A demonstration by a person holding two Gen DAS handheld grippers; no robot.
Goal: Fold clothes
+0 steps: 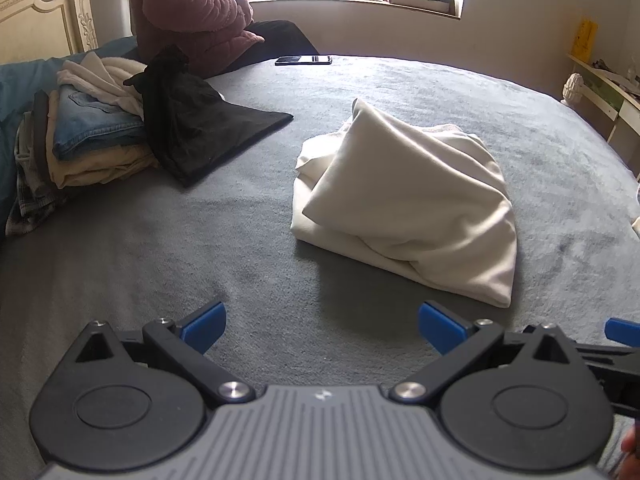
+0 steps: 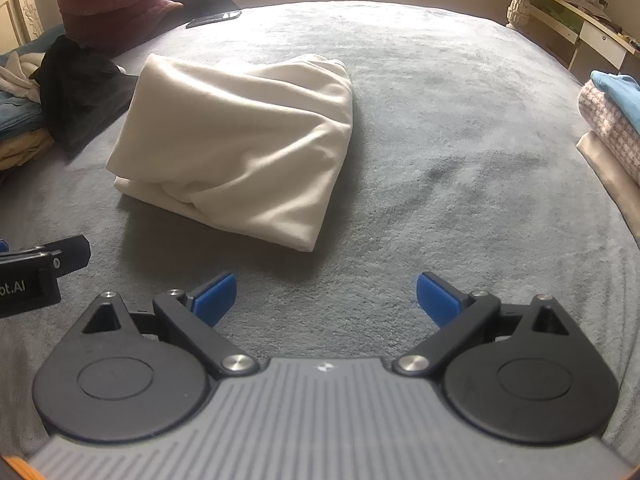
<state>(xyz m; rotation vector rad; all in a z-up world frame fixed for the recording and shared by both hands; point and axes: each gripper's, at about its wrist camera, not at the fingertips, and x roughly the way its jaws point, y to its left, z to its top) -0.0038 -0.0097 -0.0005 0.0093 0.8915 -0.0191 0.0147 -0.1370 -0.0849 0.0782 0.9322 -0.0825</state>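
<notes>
A cream garment [image 1: 408, 204] lies loosely folded in a rumpled bundle on the grey bed cover [image 1: 240, 240]; the right wrist view shows the cream garment [image 2: 236, 144] ahead and to the left. My left gripper [image 1: 322, 326] is open, its blue fingertips [image 1: 208, 326] spread wide over bare cover, short of the garment. My right gripper [image 2: 325, 300] is open too, with nothing between its pads, near the garment's closest corner. Part of the left gripper's body [image 2: 36, 276] shows at the left edge of the right wrist view.
A pile of clothes [image 1: 88, 136] with jeans and a black garment [image 1: 200, 128] sits at the back left. A person in a maroon puffer jacket [image 1: 188, 4] sits on the bed's far edge beside a phone [image 1: 303, 60]. Folded clothes [image 2: 612, 120] are stacked at the right edge.
</notes>
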